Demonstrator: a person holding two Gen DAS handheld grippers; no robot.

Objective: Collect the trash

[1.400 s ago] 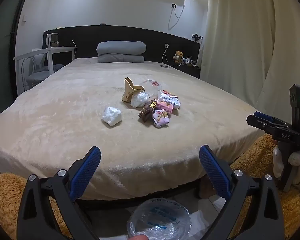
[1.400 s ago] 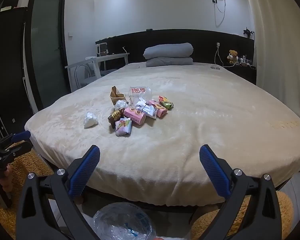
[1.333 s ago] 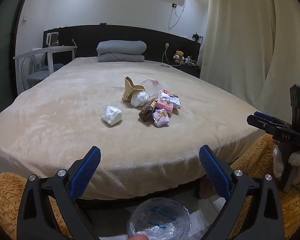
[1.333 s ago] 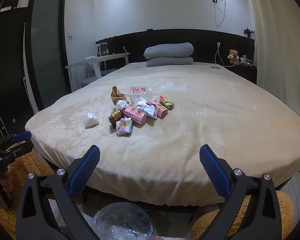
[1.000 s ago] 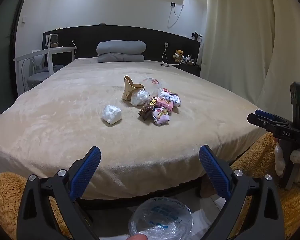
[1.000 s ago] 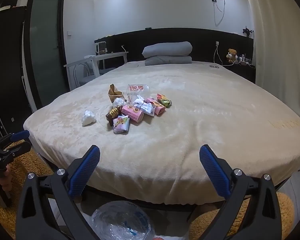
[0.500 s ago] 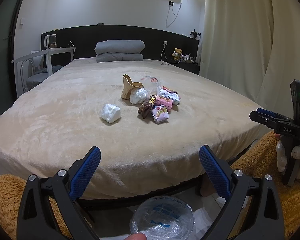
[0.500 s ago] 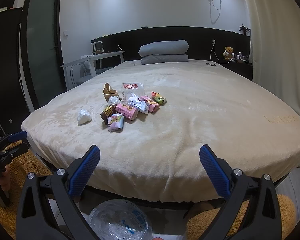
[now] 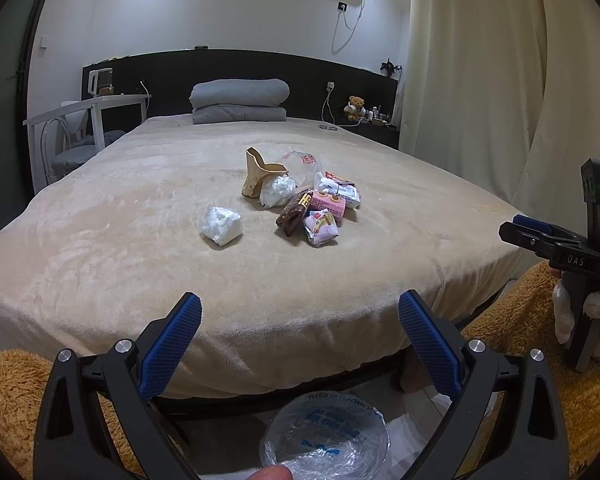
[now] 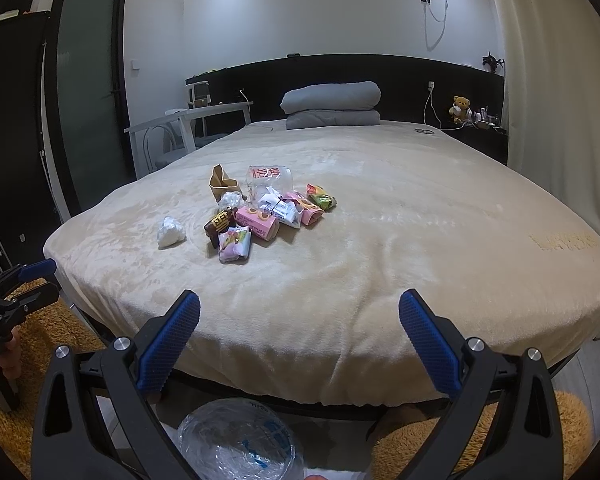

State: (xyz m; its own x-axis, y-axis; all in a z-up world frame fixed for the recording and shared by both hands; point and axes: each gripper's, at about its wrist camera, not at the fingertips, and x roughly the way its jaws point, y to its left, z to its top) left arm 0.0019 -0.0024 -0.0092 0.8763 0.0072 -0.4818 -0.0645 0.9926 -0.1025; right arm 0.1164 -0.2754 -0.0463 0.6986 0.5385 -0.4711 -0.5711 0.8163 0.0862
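I have both grippers at the foot of the bed (image 9: 100,216), short of the mattress edge. My left gripper (image 9: 300,320) has its blue pads spread wide with nothing between them; my right gripper (image 10: 300,318) stands just as wide and holds nothing.

The trash sits as a loose pile (image 9: 300,196) on the beige blanket, a little left of the bed's middle line in the right wrist view and well apart from both grippers. A crumpled white tissue (image 9: 221,225) lies by itself just left of the pile, with no long axis to speak of. A tan paper bag (image 9: 258,172) stands at the far left of the pile, its torn mouth up, and a second white wad (image 9: 277,190) is touching its base. A clear plastic bag with red print (image 10: 269,178) lies behind them. A brown chocolate wrapper (image 9: 296,212) has its long axis running from me toward the headboard, tipped slightly right. A pink box (image 10: 257,222) lies across that line, its long axis running left to right. The nearest piece is a small pink and white packet (image 9: 321,228), its length also pointing roughly away from me. A green and orange packet (image 10: 321,197) marks the pile's far right end.

Below each gripper a clear plastic bag mouth (image 9: 326,436) is in view near the floor.
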